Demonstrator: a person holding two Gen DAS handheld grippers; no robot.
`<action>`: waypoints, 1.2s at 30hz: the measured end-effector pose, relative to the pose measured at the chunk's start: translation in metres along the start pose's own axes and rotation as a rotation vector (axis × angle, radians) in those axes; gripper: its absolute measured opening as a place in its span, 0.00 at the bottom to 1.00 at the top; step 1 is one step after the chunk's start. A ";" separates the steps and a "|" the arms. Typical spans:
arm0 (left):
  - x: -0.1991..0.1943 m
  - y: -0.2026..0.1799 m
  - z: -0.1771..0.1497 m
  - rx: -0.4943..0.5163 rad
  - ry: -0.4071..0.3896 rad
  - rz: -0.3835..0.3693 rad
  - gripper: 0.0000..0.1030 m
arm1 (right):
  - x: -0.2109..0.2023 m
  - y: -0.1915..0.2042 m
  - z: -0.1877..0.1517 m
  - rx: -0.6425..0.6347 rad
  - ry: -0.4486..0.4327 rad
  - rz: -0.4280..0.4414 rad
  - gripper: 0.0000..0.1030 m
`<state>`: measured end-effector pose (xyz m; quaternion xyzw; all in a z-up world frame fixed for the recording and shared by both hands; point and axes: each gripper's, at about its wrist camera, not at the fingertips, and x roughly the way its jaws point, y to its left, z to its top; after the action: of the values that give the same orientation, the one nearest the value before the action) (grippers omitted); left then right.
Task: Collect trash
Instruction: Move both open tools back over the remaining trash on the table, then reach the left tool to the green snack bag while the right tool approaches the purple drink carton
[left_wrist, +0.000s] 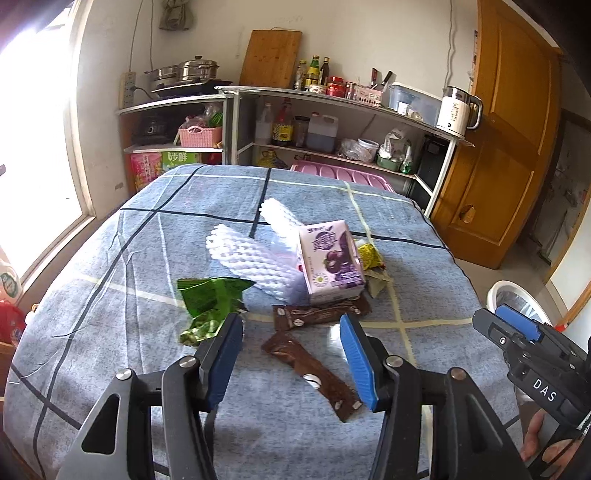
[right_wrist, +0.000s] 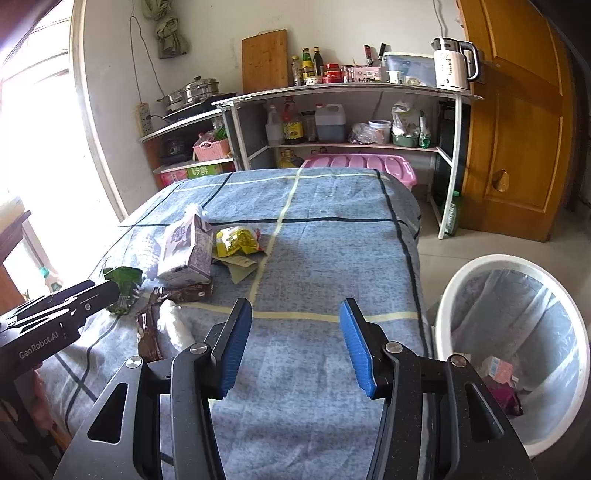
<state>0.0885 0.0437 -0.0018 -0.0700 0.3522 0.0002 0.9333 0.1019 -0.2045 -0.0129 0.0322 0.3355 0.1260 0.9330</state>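
Left gripper (left_wrist: 291, 354) gapes empty over a brown wrapper (left_wrist: 314, 373); beyond it lie the green wrapper (left_wrist: 210, 295), foam netting (left_wrist: 255, 262) and purple carton (left_wrist: 330, 262). Right gripper (right_wrist: 295, 343) (likewise open, empty) hovers over bare blanket (right_wrist: 325, 258), the bin (right_wrist: 517, 332) at its right.

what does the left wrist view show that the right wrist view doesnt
Only the left wrist view: the two white foam nets laid out in full, and the long brown wrapper between the left gripper's open fingers.

Only the right wrist view: the inside of the white bin beside the table, lined with a clear bag and already holding trash, and the right gripper open over bare cloth.

Both: the purple carton, green wrapper, yellow wrapper, blue checked cloth.
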 end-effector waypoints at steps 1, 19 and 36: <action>0.001 0.006 0.000 -0.013 0.004 0.004 0.54 | 0.003 0.004 0.001 -0.006 0.003 0.011 0.53; 0.046 0.061 0.001 -0.090 0.082 0.036 0.61 | 0.073 0.069 0.033 -0.057 0.089 0.186 0.60; 0.075 0.074 0.004 -0.103 0.144 0.057 0.61 | 0.116 0.096 0.041 -0.126 0.182 0.180 0.61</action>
<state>0.1433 0.1135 -0.0577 -0.1074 0.4197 0.0399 0.9004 0.1937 -0.0807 -0.0386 -0.0079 0.4058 0.2324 0.8839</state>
